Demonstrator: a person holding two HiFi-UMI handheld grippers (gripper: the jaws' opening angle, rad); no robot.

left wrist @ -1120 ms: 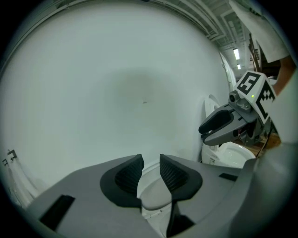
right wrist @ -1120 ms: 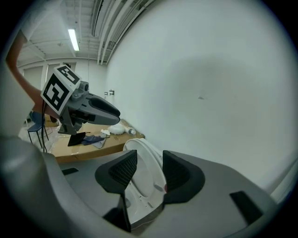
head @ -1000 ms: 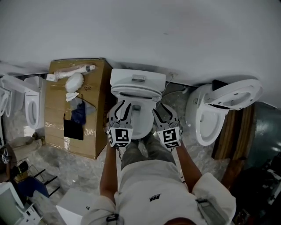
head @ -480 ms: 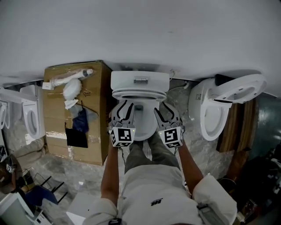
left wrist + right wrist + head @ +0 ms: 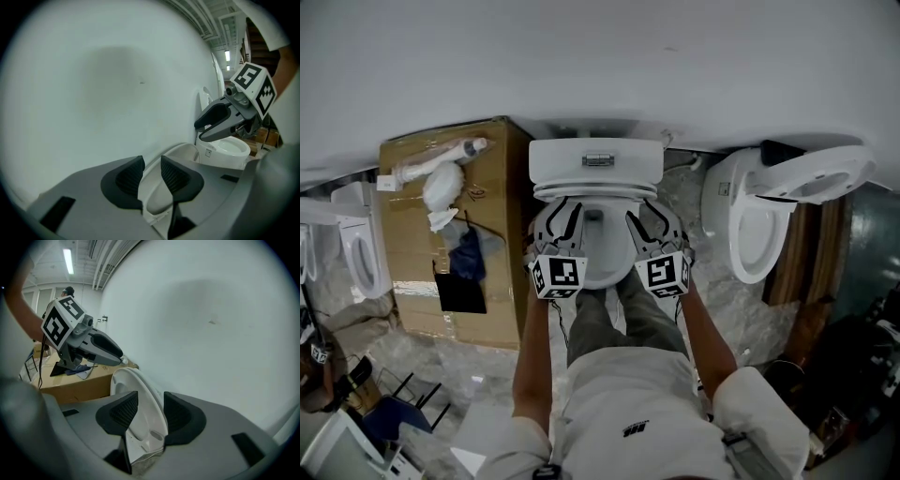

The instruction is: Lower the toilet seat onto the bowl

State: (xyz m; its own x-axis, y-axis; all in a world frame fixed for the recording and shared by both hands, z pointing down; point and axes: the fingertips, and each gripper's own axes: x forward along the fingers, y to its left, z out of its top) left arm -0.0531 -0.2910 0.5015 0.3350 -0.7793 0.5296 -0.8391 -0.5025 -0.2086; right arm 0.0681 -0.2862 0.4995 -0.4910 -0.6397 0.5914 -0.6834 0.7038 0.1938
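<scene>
The seat (image 5: 125,380) is held raised over the bowl (image 5: 604,262), close to the tank (image 5: 596,159). Its left rim is pinched by the left tongs (image 5: 151,165), and its right rim by the right tongs (image 5: 151,401).

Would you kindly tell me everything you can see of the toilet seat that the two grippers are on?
The toilet seat is a white, glossy, plastic-looking oval ring with a small bumper on its underside. It stands raised at a steep tilt, close to the pale wall and just in front of the tank. The left gripper and right gripper each have their jaws closed on one side of its rim.
</scene>
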